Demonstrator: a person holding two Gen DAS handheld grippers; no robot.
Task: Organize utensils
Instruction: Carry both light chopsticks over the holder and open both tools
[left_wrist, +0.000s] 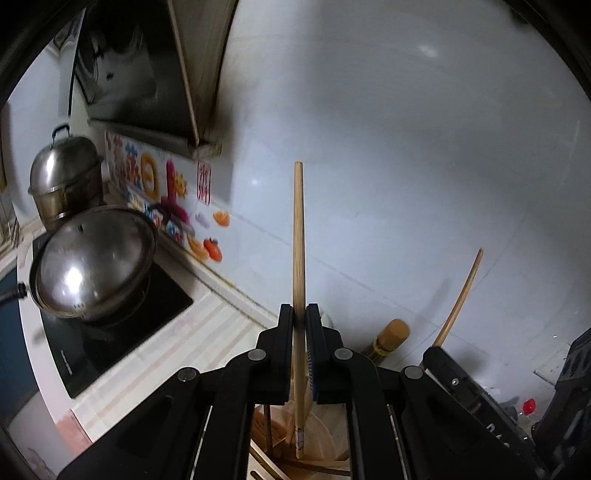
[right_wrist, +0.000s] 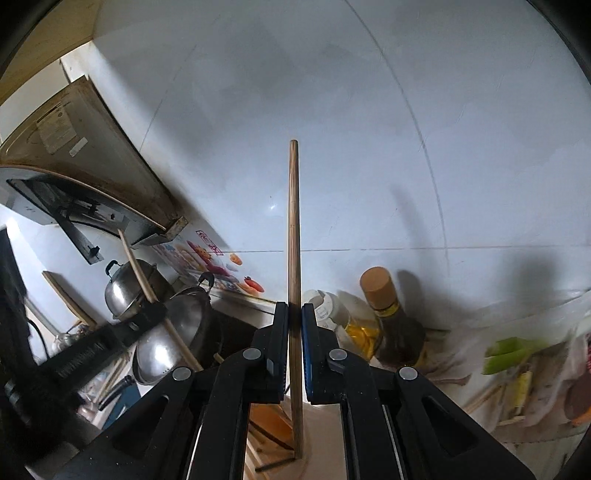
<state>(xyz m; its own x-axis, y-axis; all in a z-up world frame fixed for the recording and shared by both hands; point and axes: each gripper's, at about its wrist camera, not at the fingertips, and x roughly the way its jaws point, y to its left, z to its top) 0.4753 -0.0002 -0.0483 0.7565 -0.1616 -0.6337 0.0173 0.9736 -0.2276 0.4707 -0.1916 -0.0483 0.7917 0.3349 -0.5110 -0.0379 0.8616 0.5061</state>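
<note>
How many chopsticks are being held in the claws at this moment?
2. One chopstick stands clamped upright in the left claw; a darker chopstick is clamped in the right claw. More sticks lie in the holder below, partly hidden.

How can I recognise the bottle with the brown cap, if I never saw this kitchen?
Look along the white tiled wall, to the right of the black stove. The bottle stands against that wall, beside a pale-lidded jar. Only it has dark glass and a tall tan cap.
</note>
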